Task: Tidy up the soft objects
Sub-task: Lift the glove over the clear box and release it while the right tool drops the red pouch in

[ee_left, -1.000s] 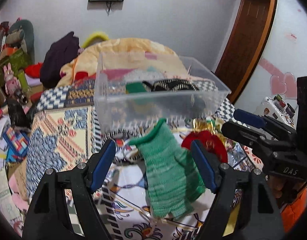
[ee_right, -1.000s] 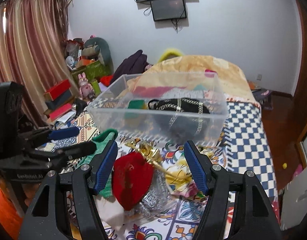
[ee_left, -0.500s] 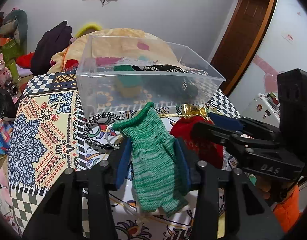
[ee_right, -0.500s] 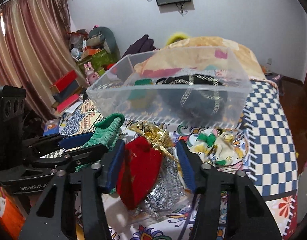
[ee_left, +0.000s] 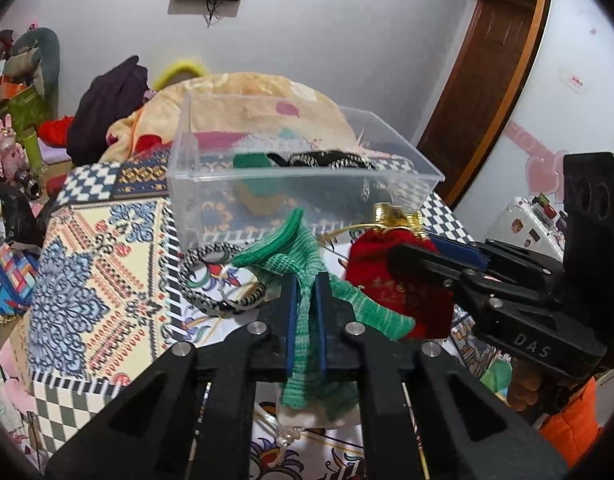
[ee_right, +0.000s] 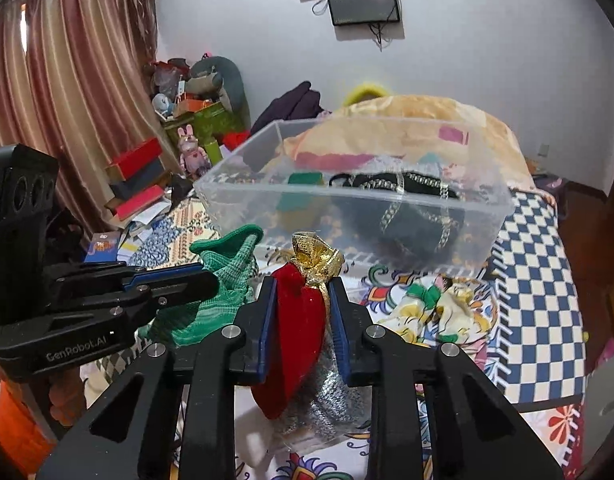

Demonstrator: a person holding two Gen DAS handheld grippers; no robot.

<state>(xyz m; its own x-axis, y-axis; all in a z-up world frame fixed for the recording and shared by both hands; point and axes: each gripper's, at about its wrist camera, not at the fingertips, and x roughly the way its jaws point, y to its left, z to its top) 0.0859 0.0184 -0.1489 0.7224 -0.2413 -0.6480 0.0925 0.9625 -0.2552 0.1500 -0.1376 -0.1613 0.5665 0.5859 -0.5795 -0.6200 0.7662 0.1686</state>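
Both tools have clamped since a second ago: my left tool (ee_left: 305,312) grips the green knitted glove (ee_left: 307,256), my right tool (ee_right: 301,312) the red velvet pouch (ee_right: 297,332), just above the bed; next I lift both into the clear plastic bin (ee_right: 387,216)

A white wall (ee_right: 487,52) carries a dark wall-mounted screen (ee_right: 363,2) with dangling cables. Striped pinkish-brown curtains (ee_right: 67,92) hang on the left side of the room, above stacked boxes (ee_right: 137,184) and clutter. A brown wooden door frame (ee_left: 491,84) stands beside a pale panel with pink hearts (ee_left: 543,168). The bed (ee_right: 543,280) wears a blue-and-white checked cover.
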